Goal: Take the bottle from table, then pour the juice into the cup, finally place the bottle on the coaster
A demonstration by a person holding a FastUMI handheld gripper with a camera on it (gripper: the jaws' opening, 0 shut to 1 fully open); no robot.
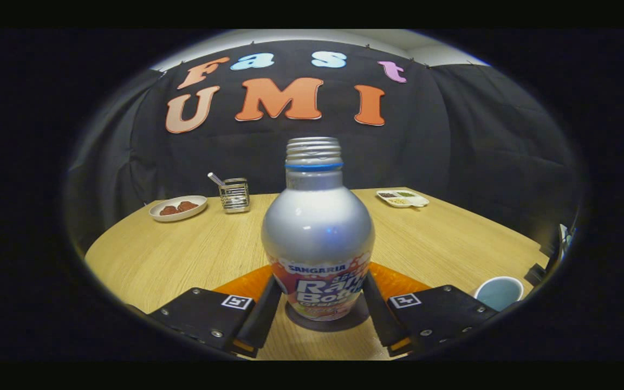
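A silver bottle (317,233) with a colourful label stands upright between my fingers, its threaded neck uncapped. My gripper (318,311) is shut on the bottle's lower body, one finger pressing each side of the label. An orange coaster (398,283) shows just behind the fingers on both sides of the bottle. A dark shadow rings the bottle's base. I cannot tell whether the base rests on the coaster or hangs just over it. A light blue cup (499,292) stands on the table to the right of my right finger.
The round wooden table (182,254) stretches ahead. At its far side are a white plate (177,208) with brown food, a wire holder (234,195) with a utensil, and a white divided dish (402,198).
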